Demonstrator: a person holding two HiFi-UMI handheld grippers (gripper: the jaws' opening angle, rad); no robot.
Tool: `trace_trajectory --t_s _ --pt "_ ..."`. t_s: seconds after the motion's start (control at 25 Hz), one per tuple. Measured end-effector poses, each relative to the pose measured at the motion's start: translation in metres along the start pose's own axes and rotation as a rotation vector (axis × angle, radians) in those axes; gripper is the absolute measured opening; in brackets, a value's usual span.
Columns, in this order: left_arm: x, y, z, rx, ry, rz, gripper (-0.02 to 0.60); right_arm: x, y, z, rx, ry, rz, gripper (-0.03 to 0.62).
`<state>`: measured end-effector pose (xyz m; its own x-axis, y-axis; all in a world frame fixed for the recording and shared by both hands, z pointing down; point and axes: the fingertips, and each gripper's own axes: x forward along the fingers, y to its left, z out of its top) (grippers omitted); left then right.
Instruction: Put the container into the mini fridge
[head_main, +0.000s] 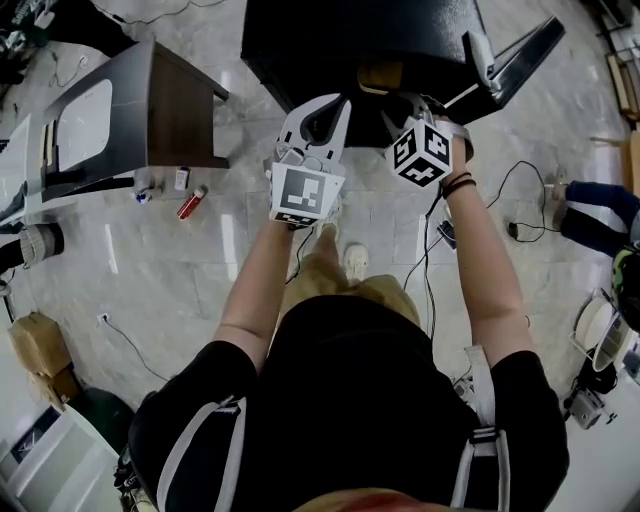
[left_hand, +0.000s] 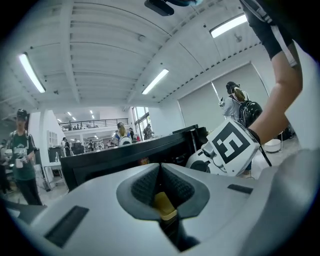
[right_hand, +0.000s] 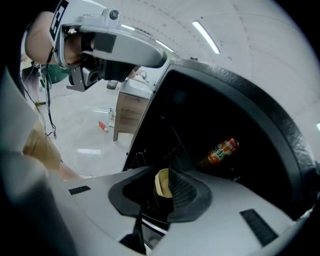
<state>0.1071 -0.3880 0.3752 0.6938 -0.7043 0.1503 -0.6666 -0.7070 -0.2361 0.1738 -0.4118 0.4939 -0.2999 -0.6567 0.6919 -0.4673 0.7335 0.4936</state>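
Right, the orange-labelled container (right_hand: 223, 150) lies tilted deep inside the black mini fridge (head_main: 300, 45). The left hand-held gripper (left_hand: 161, 186) has its jaws pressed together, empty. The right hand-held gripper (right_hand: 161, 192) is narrowly parted, gripping nothing, near the fridge's opening.

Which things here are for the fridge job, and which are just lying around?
For the job: mini fridge, its open door, left gripper, right gripper. I can't clearly spot the container.

Just lying about: red can on the floor, side table, orange-labelled bottle inside the fridge.
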Motion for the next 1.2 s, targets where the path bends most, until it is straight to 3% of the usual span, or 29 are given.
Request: trace_trajectory --t_s 0.28,0.36,0.84,1.2 --pt "-0.036 -0.042 0.049 0.038 -0.043 -0.001 0.025 -0.086 0.006 0.027 0.099 -0.177 -0.097 0.095" --pt "-0.047 -0.056 0.060 0.037 -0.053 -0.003 0.025 -0.116 0.009 0.033 0.134 -0.249 -0.131 0.050" --pt "-0.124 -0.115 0.120 0.025 -0.106 0.013 0.025 -0.260 0.028 0.056 0.468 -0.569 -0.234 0.035" --pt "-0.164 -0.152 0.148 0.090 -0.117 0.010 0.025 -0.340 0.053 0.077 0.469 -0.705 -0.282 0.035"
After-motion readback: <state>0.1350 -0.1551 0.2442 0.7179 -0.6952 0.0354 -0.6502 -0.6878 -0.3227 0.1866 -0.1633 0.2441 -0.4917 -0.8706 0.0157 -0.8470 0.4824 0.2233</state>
